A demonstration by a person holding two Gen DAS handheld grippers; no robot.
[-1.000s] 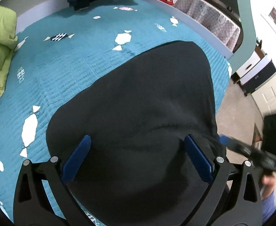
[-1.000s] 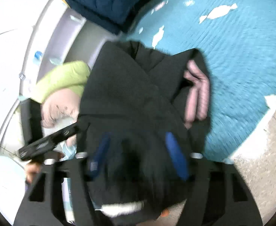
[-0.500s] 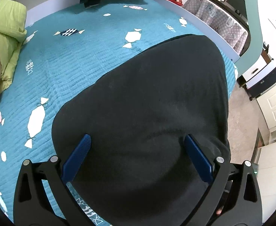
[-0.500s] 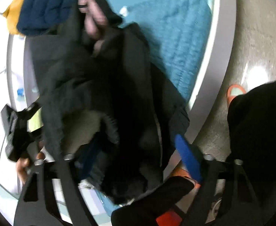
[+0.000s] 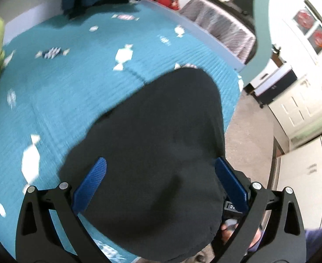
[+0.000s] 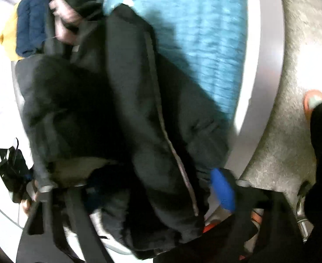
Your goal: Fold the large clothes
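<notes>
Both ways blurred, the black coat [image 5: 156, 153] fills the spread left claw [image 5: 158, 175]; right claw [image 6: 156, 188] state unclear, no legible writing.

A: From where was the left wrist view taken?

B: From just above the black garment [image 5: 161, 153], close over it, faced across the teal bedspread [image 5: 62, 98] toward the far headboard end, with the room's doors seen at the right.

A: And the right wrist view?

B: It was pointed steeply down along the bed's edge [image 6: 264, 65], very near the same garment [image 6: 128, 109]. Garment and bedspread [image 6: 204, 32] were shared by both.
</notes>
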